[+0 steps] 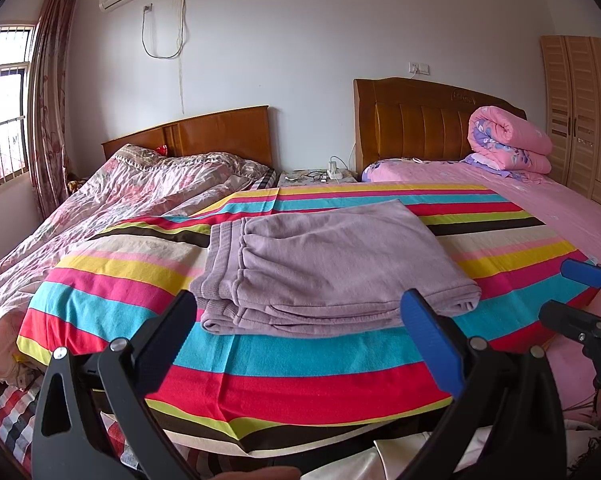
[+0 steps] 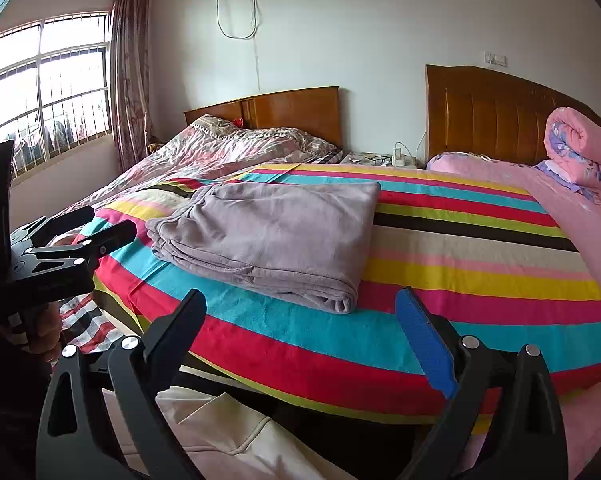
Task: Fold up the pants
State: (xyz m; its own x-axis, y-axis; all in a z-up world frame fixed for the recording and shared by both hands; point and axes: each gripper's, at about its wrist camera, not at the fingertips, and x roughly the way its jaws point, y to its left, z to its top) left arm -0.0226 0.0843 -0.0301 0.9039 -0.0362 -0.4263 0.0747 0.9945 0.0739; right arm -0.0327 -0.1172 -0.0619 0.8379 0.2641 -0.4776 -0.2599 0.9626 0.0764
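Note:
The lilac pants (image 1: 324, 268) lie folded in a flat stack on the striped sheet (image 1: 260, 376), waistband to the left. They also show in the right wrist view (image 2: 272, 236). My left gripper (image 1: 300, 304) is open and empty, held back just in front of the stack's near edge, not touching it. My right gripper (image 2: 300, 304) is open and empty, near the bed's front edge, short of the stack's right corner. The right gripper shows at the far right of the left wrist view (image 1: 580, 292); the left gripper shows at the left of the right wrist view (image 2: 104, 224).
A rumpled floral quilt (image 1: 120, 200) covers the left bed. A rolled pink quilt (image 1: 508, 140) sits on the pink bed at the right. A nightstand (image 1: 320, 176) with chargers stands between the headboards. A wardrobe (image 1: 580, 112) is at the far right, a window (image 2: 40, 88) at the left.

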